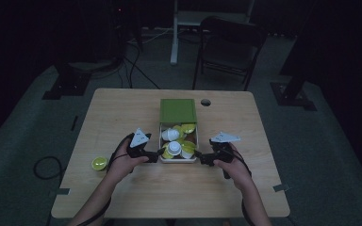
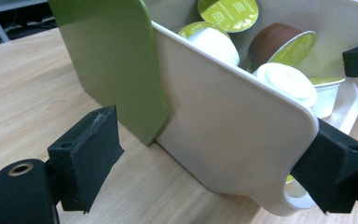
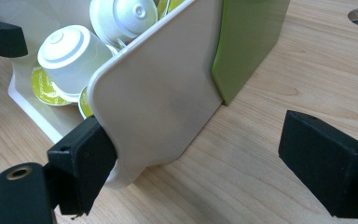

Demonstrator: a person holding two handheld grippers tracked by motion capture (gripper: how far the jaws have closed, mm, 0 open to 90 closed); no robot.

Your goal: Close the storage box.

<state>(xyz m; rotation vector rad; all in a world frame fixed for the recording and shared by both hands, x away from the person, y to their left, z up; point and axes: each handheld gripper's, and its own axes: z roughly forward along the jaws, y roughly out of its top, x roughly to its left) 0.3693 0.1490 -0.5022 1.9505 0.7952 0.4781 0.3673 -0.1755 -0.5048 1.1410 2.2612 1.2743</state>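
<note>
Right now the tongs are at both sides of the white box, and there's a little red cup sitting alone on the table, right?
Not quite. The cup sitting alone on the table is yellow-green, not red, as the high view shows. The left tongs and right tongs are indeed at both sides of the white box.

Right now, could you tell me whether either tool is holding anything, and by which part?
Neither grips anything. The left tool and right tool stand open at the tray's near corners, one jaw of each against a side wall, the other clear.

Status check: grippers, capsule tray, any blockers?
Left gripper and right gripper open, one at each near corner of the tray. Capsules inside, green sleeve half off. Nothing blocking.
</note>
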